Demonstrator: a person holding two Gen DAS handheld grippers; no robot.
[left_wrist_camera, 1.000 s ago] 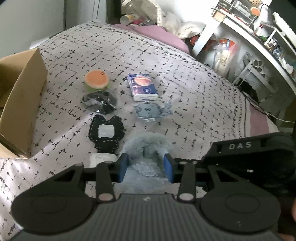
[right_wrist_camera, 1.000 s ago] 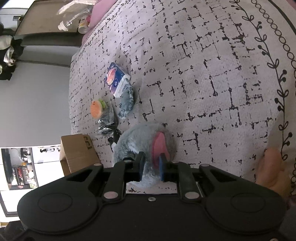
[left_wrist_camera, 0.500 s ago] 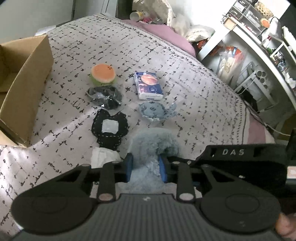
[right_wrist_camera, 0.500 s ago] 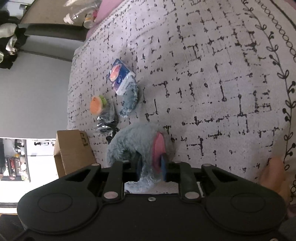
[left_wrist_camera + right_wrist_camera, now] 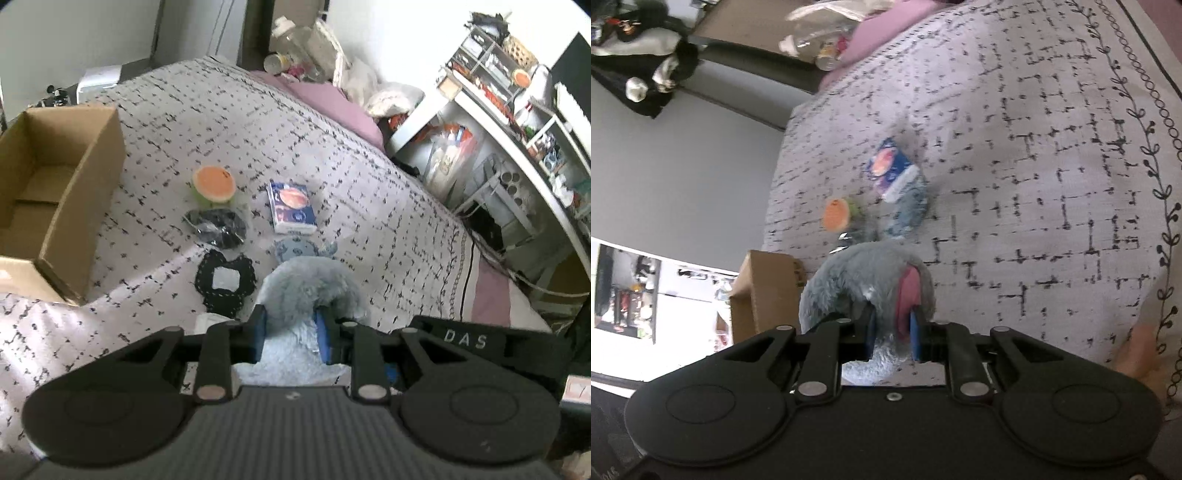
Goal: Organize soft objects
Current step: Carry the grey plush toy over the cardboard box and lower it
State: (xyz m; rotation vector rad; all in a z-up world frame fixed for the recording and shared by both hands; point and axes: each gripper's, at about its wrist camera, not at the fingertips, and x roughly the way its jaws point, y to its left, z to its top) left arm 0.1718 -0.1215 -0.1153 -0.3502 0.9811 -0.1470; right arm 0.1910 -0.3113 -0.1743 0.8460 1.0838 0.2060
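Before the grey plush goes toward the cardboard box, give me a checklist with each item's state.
1. Left gripper shut on the fluffy grey plush toy: ok.
2. Right gripper shut on the same toy, at its pink-lined part: ok.
3. Toy clear of the bedspread: cannot tell; its underside is hidden.
4. Open brown cardboard box has room: ok, the visible interior looks empty.
5. Path to the box: not ok for a low sweep; the black crocheted piece and the black plastic-wrapped bundle lie between.
6. Small blue plush apart from the held toy: cannot tell.
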